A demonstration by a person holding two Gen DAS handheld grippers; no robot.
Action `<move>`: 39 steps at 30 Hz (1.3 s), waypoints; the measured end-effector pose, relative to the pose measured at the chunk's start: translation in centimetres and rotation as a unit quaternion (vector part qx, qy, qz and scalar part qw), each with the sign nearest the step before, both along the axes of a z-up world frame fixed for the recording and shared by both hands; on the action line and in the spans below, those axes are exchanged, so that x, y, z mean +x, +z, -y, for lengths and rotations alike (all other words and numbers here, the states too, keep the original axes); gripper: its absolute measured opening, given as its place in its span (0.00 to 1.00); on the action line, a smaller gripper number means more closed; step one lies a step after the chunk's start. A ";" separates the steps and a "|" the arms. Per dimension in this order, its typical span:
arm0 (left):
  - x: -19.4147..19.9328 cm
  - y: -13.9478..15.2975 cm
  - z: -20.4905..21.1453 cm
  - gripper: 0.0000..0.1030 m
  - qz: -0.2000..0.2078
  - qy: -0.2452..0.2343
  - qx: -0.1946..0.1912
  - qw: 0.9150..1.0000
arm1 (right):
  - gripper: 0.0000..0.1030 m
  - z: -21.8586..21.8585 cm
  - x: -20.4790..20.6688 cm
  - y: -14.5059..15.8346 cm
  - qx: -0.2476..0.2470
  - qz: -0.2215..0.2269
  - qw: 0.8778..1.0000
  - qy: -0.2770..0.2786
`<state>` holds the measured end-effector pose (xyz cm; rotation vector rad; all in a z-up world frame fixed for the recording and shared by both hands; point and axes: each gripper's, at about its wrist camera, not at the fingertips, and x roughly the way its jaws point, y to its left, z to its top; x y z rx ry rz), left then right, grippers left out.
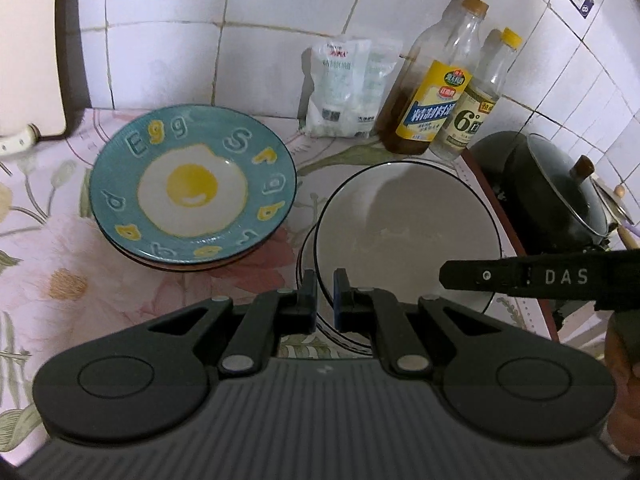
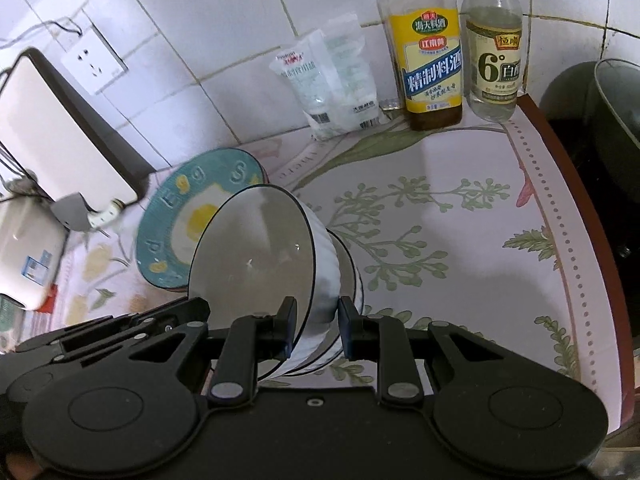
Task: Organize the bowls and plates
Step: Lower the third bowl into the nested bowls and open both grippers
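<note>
A white bowl [image 1: 404, 236] with a thin dark rim is being gripped at its near edge by the left gripper [image 1: 325, 300], the jaws being closed narrowly on the rim, and by the right gripper [image 2: 316, 330], whose jaws are also being pressed on the rim and ribbed wall. The bowl is being held tilted above a second white bowl [image 2: 348, 276] that is sitting on the flowered counter [image 2: 460, 208]. Just to the left, a teal plate [image 1: 192, 184] painted with a fried egg is lying on top of another dish. Open counter is being left to the right of the bowls, up to the dotted border and red-brown edge [image 2: 576, 184]. Against the tiled wall a white bag [image 1: 344, 88] and two bottles [image 1: 436, 80] are standing, well apart from the bowls. Only in the left wrist view is a lidded dark pot [image 1: 560, 188] being shown whole beyond the edge; only in the right wrist view are a wall socket [image 2: 94, 60] and a pale appliance [image 2: 28, 248] being shown at the left.
</note>
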<state>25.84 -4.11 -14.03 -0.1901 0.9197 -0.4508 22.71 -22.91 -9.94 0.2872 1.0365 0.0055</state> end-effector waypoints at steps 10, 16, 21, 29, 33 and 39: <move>0.6 -1.4 -0.5 0.06 -0.018 0.011 -0.007 1.000 | 0.25 -3.6 0.0 -0.4 -0.115 0.017 0.992 0.044; 1.1 -1.7 -0.5 0.06 -0.032 0.006 -0.014 0.999 | 0.25 -4.6 0.0 -1.1 -0.175 0.022 0.982 0.065; 0.3 0.0 -1.0 0.08 -0.049 0.016 -0.028 0.998 | 0.28 -4.8 -0.9 -0.6 -0.205 0.032 0.975 0.080; -2.7 3.4 -1.7 0.08 -0.029 0.008 -0.020 0.999 | 0.32 -2.4 -4.5 1.6 -0.134 0.068 0.985 0.088; -4.2 5.4 -2.3 0.09 -0.032 0.006 -0.024 0.999 | 0.33 -1.2 -6.9 3.0 -0.120 0.086 0.985 0.093; -6.4 7.1 -2.3 0.12 -0.024 -0.006 -0.038 0.999 | 0.33 0.6 -10.6 4.5 -0.123 0.141 0.973 0.133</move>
